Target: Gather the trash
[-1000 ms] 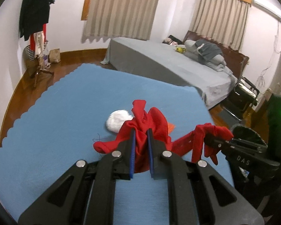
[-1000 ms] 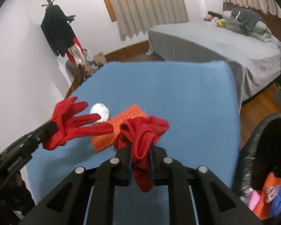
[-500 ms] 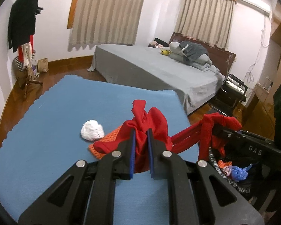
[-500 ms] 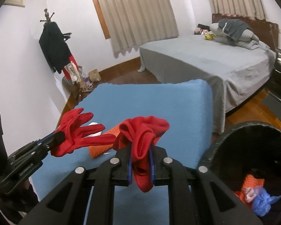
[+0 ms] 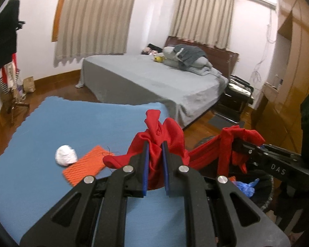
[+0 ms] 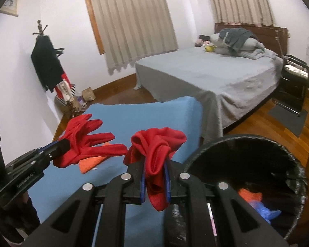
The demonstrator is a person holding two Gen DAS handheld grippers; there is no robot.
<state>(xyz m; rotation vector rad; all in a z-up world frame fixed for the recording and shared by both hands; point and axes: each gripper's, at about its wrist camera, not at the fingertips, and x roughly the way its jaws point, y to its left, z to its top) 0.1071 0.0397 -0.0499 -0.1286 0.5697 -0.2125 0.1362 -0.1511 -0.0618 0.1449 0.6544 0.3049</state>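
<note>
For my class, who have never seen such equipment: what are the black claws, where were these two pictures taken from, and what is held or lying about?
A person holds two black hand-held clamps, each with a camera looking along its fingers. One picture is from the left gripper, one from the right gripper. Each is shut on a red fabric glove; whether these are one glove or two is unclear. On the blue mat lie a white crumpled ball and an orange mesh pad. A black round bin stands at its right.

Left gripper [image 5: 154, 158], jaws closed on a red glove [image 5: 160, 131], above a blue surface [image 5: 72, 127] holding a white paper ball [image 5: 65, 158] and orange mesh [image 5: 86, 167]. The right gripper [image 5: 237, 144] grips another red glove [image 5: 226, 144] over a black bin [image 5: 265, 187].
</note>
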